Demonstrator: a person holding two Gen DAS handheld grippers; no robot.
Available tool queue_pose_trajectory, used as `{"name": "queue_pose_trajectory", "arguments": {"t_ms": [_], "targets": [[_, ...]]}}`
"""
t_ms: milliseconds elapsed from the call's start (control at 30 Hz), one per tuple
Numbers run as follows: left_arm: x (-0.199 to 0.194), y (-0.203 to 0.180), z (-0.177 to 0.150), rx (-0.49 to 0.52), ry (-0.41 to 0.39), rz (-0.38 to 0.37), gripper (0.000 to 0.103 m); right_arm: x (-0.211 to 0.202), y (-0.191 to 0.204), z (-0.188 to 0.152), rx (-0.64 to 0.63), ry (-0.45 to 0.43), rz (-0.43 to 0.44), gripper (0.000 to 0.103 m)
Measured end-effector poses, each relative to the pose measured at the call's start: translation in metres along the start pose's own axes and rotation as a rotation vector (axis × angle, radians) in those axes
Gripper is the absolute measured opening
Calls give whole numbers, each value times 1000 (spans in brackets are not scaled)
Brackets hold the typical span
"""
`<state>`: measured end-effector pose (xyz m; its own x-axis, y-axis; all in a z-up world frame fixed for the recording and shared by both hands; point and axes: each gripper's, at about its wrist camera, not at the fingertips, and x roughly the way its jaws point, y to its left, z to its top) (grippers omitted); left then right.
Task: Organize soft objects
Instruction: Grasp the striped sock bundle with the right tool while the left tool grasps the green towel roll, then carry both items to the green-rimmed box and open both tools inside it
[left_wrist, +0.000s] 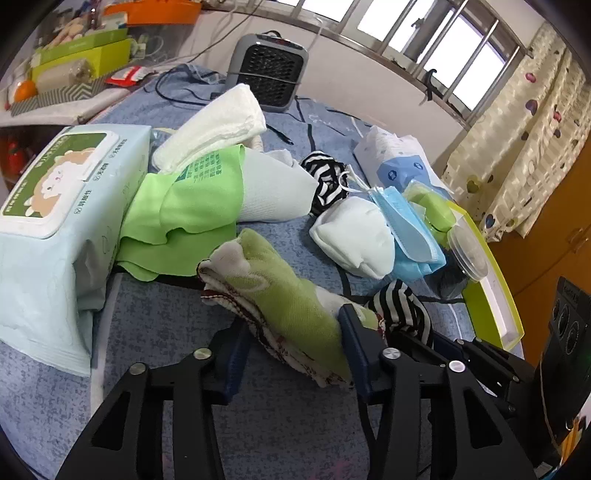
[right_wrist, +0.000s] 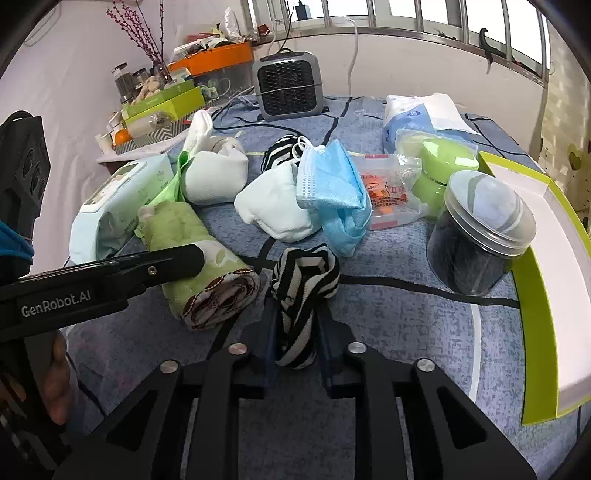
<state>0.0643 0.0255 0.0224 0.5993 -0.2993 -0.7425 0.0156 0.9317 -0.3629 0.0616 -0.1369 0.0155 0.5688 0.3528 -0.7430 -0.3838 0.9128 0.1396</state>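
Jaws clamp on both sides: the left gripper (left_wrist: 291, 354) grips the green towel roll (left_wrist: 280, 295), the right gripper (right_wrist: 295, 328) pinches the striped cloth (right_wrist: 303, 280).

Sorting looks barely begun: nothing soft lies in the green-rimmed box (right_wrist: 554, 258) at the right edge, and both grasped pieces still rest on the blue bed cover (right_wrist: 388, 325), side by side near its front. The towel roll is a tight bundle, green outside with a brown-stitched white end; the striped cloth is a loose black-and-white twist, bunched above the pads. Behind them the rest waits in a jumble: a white cloth (right_wrist: 273, 206), a blue mask (right_wrist: 328, 184) draped against it, a second striped piece (left_wrist: 325, 177), a lime cloth (left_wrist: 177, 221) beside the wipes pack (left_wrist: 55, 206), and a jar (right_wrist: 480, 236) by the box.
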Motion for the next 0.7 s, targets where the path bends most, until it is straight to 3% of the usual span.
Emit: {"name": "queue_pose_trajectory", "arguments": {"t_ms": [367, 700], "targets": [[-16, -8, -6, 56, -28, -10, 33, -20, -4, -8, 12, -42, 6, 14], [-28, -27, -8, 112, -58, -45, 28, -56, -18, -11, 51, -119, -40, 14]]}}
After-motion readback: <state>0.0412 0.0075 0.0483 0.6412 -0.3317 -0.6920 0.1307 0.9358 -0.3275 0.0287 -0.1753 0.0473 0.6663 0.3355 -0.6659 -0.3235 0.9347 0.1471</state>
